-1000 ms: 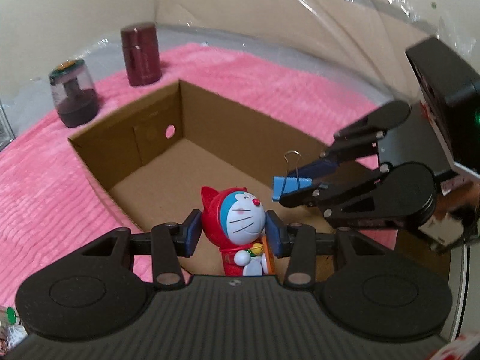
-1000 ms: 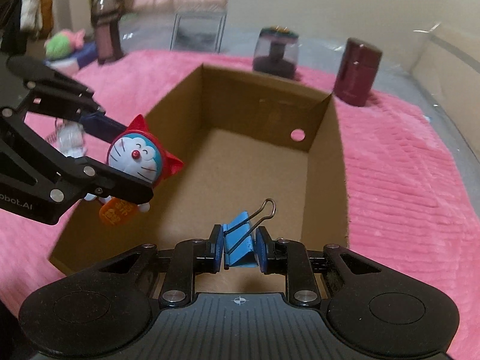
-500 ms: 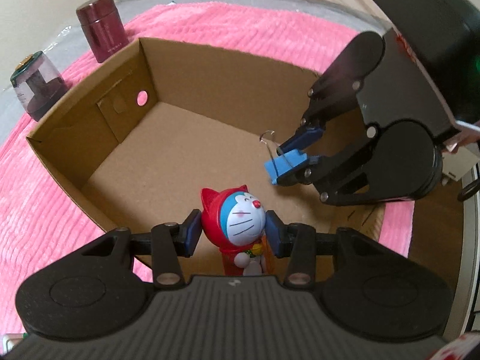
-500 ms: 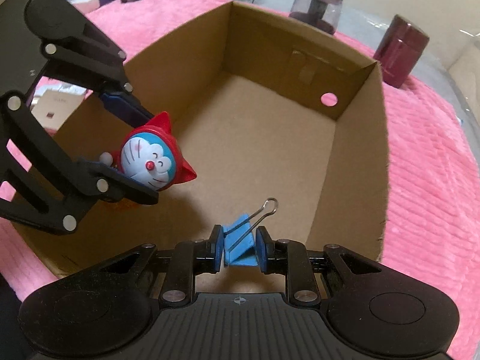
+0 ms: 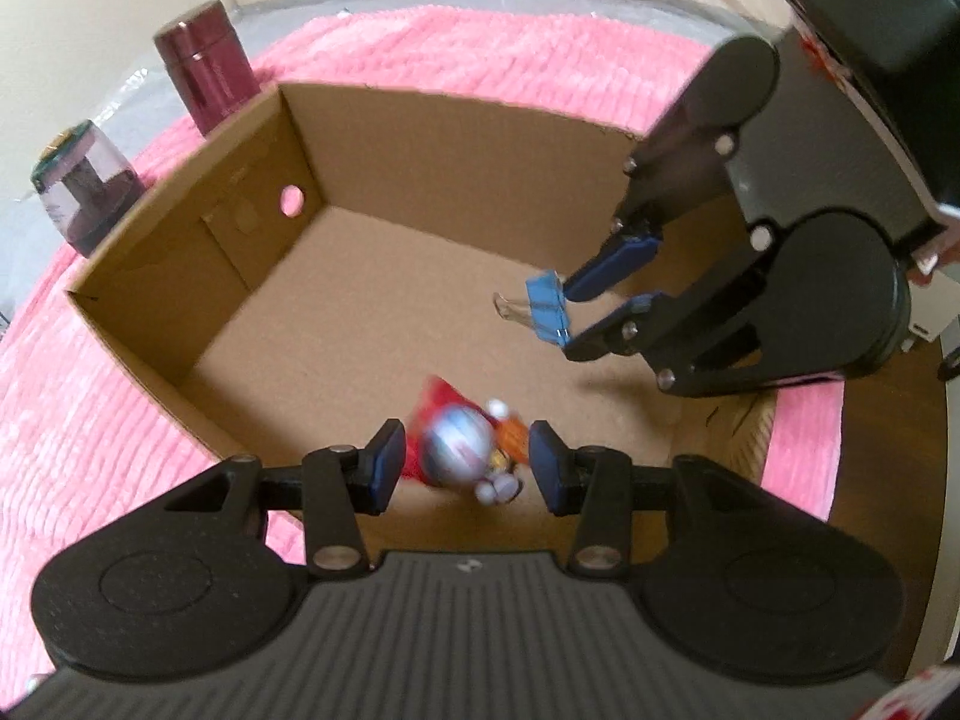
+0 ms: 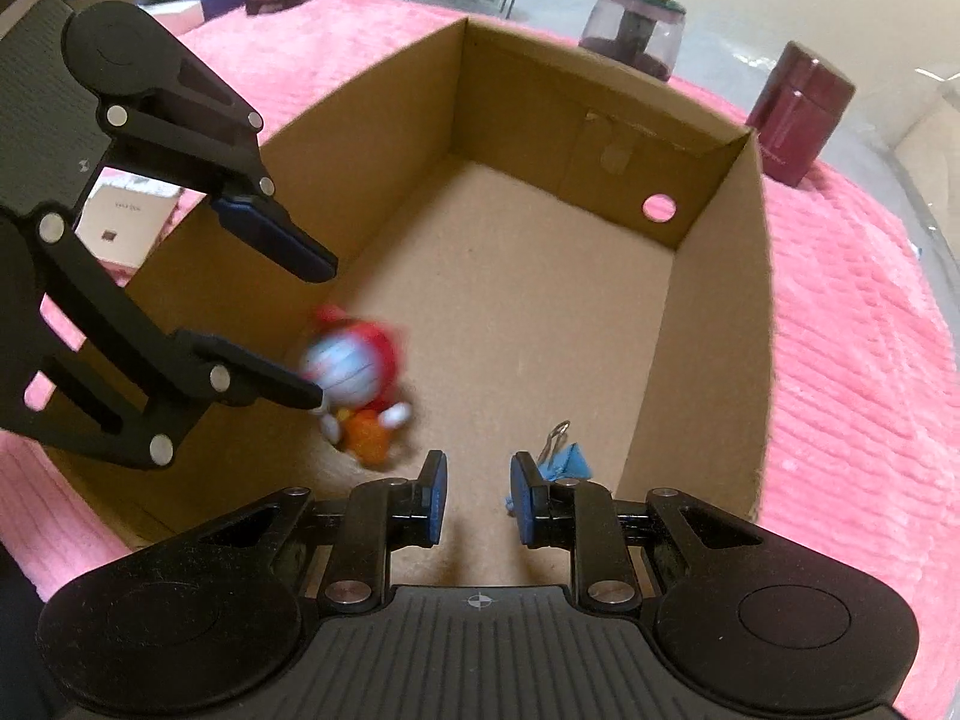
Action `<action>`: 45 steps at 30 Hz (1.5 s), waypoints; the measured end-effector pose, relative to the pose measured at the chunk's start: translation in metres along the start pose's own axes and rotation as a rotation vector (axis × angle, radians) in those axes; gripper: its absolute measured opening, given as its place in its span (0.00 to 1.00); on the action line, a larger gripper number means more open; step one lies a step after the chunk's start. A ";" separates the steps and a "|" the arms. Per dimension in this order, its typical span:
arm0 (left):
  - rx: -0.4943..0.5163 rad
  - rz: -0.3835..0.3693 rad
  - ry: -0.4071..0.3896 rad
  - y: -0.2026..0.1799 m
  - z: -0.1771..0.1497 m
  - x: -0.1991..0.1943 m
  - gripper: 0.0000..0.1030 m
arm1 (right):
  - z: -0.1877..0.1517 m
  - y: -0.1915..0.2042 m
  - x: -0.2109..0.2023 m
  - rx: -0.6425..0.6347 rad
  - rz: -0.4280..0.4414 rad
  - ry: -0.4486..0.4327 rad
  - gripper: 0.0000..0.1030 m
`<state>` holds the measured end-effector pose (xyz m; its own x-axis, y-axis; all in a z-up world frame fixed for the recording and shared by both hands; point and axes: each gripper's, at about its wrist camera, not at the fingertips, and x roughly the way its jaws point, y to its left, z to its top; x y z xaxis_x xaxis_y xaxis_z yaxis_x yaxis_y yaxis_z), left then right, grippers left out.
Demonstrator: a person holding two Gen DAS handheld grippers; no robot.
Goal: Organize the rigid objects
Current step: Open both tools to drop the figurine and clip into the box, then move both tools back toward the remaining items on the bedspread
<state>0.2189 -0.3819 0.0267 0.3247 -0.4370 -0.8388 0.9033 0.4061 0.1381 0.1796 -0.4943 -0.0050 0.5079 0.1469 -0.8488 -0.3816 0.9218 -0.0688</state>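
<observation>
Change: half a second ago both pairs of fingers were clenched on their things; now both stand released, and we see the two things leaving them.
Left gripper (image 5: 465, 468): its fingers (image 5: 384, 465) are apart, with a gap on each side of the toy figure (image 5: 459, 456). The figure is blurred and tipped over, so we judge that it is falling.
Right gripper (image 6: 480, 498): its fingers are apart and nothing is between them. The blue binder clip (image 6: 567, 462) shows just beyond the right finger, low in the box.
Place of the things: the figure is above the near part of the floor of the cardboard box (image 5: 420, 138); in the right wrist view it touches the tip of the lower left finger. We cannot tell if the clip already lies on the floor.
Meaning for the task: we judge that both rigid things are going into the box, so this step is nearly done. Both hands are free for a next thing.
Pose: both grippers point steeply down into the near end of the box, side by side, the right one beside the right wall.
Around: the box lies on a pink cover (image 5: 90, 420); a maroon canister (image 5: 204, 81) and a clear jar (image 5: 84, 189) stand outside, behind its far corner.
</observation>
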 end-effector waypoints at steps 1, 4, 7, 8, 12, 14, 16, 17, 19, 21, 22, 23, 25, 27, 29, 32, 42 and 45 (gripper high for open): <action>-0.003 0.007 -0.016 0.001 0.000 -0.005 0.39 | -0.001 0.000 -0.003 0.006 -0.005 -0.011 0.19; -0.035 0.024 -0.075 0.005 0.000 -0.023 0.39 | -0.003 0.003 -0.019 0.047 -0.030 -0.069 0.19; -0.090 0.044 -0.151 0.011 -0.005 -0.047 0.39 | -0.005 0.005 -0.042 0.110 -0.052 -0.164 0.19; -0.112 0.053 -0.178 0.013 -0.009 -0.056 0.39 | -0.006 0.007 -0.051 0.136 -0.057 -0.204 0.19; -0.211 0.085 -0.277 0.017 -0.029 -0.094 0.39 | -0.011 0.017 -0.091 0.252 -0.053 -0.367 0.19; -0.254 0.106 -0.318 0.016 -0.042 -0.112 0.39 | -0.013 0.027 -0.109 0.300 -0.047 -0.433 0.19; -0.304 0.129 -0.355 0.017 -0.058 -0.128 0.39 | -0.016 0.040 -0.124 0.345 -0.034 -0.496 0.19; -0.325 0.143 -0.366 0.016 -0.067 -0.136 0.39 | -0.017 0.047 -0.129 0.361 -0.026 -0.520 0.19; -0.369 0.179 -0.390 0.015 -0.084 -0.150 0.39 | -0.019 0.064 -0.139 0.393 -0.007 -0.568 0.19; -0.419 0.205 -0.409 0.014 -0.104 -0.164 0.39 | -0.021 0.080 -0.144 0.422 0.014 -0.611 0.21; -0.445 0.214 -0.418 0.014 -0.114 -0.170 0.39 | -0.021 0.088 -0.144 0.436 0.027 -0.626 0.24; -0.474 0.223 -0.425 0.013 -0.125 -0.176 0.40 | -0.022 0.097 -0.146 0.445 0.038 -0.636 0.28; -0.535 0.243 -0.435 0.014 -0.151 -0.189 0.46 | -0.024 0.116 -0.144 0.459 0.050 -0.652 0.56; -0.588 0.283 -0.436 0.014 -0.178 -0.200 0.50 | -0.026 0.133 -0.141 0.464 0.059 -0.662 0.63; -0.633 0.319 -0.427 0.015 -0.205 -0.209 0.53 | -0.024 0.150 -0.134 0.450 0.082 -0.648 0.63; -0.713 0.368 -0.414 0.019 -0.248 -0.222 0.58 | -0.019 0.170 -0.125 0.434 0.109 -0.633 0.64; -0.870 0.494 -0.328 0.021 -0.347 -0.234 0.73 | -0.011 0.235 -0.086 0.346 0.137 -0.566 0.66; -0.883 0.513 -0.304 0.020 -0.357 -0.227 0.74 | -0.008 0.243 -0.077 0.330 0.135 -0.547 0.66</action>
<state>0.0632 0.0117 0.0324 0.7753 -0.1814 -0.6050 0.1554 0.9832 -0.0956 0.0415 -0.2843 0.0394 0.8252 0.3498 -0.4435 -0.2561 0.9315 0.2582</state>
